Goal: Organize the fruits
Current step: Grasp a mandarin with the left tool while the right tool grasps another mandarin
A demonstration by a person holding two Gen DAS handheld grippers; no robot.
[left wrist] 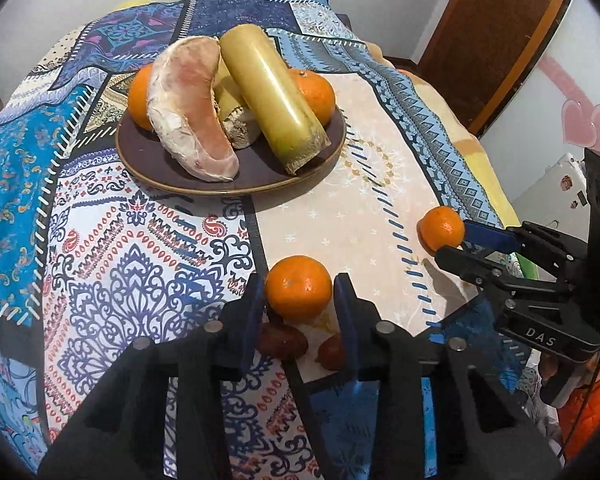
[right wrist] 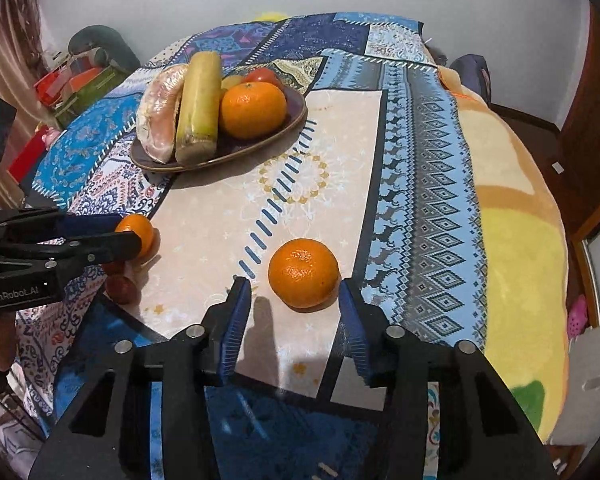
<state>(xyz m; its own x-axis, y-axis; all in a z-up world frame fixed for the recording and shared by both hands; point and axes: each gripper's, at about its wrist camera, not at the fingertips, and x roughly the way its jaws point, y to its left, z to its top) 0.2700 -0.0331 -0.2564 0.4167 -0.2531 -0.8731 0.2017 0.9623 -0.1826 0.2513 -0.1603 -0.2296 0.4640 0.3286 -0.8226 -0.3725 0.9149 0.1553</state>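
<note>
Mandarins near the tablecloth's front edge are judged light, round, soft-skinned: one is pinched across its middle by the left tongs, another lies loose between the spread right tongs.

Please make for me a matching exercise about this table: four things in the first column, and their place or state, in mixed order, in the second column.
1. left gripper
2. right gripper
3. cane piece
4. brown plate

A. open, right mandarin just ahead of its fingers
B. lies on the plate beside the pomelo wedge
C. shut on the left mandarin
D. stands on the patterned cloth, holding fruit

Pairs: 1-C, 2-A, 3-B, 4-D
</note>
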